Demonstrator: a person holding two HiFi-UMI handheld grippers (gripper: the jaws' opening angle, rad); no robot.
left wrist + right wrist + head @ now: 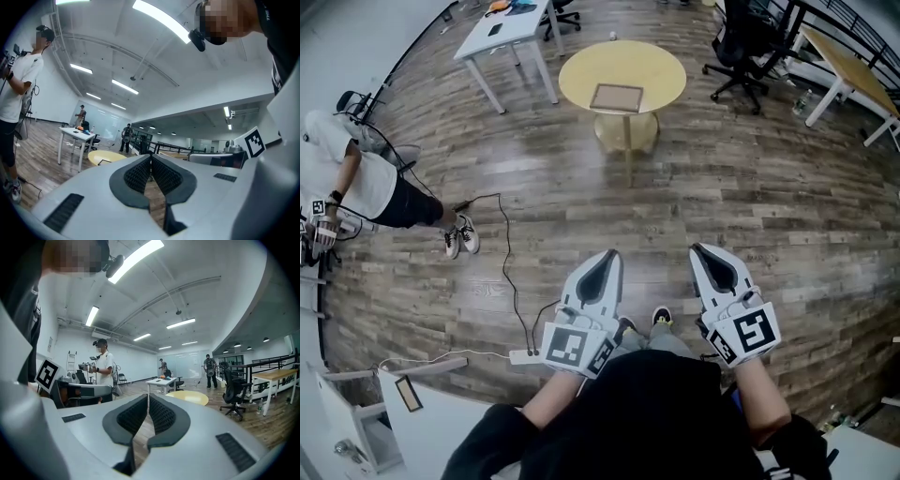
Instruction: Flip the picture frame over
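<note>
Yellow wood is seen, in the head view, as the top of the round desk (661,70), which stands well ahead across the plank floor (750,197). The picture frame (617,97) is laid flat on it, midway between the left and right edges and towards the near edge. Which face is uppermost cannot be determined. The left gripper (608,255) and the right gripper (699,249) are held side by side low in the view, well apart from the desk. The task is judged as not yet begun: the approach, the grasp and the turn-over are all left to do. No container is made out, so no contents are reported.

In the left gripper view, the ribbed fingers (138,176) are pressed together with nothing between them. The round desk (110,154) is seen far beyond the tips; a dark outline on it is probably the frame.

In the right gripper view, the fingers (161,416) are likewise clenched on nothing. The round desk (190,397) is seen in the distance, just right of the tips. The frame cannot be made out there.
</note>
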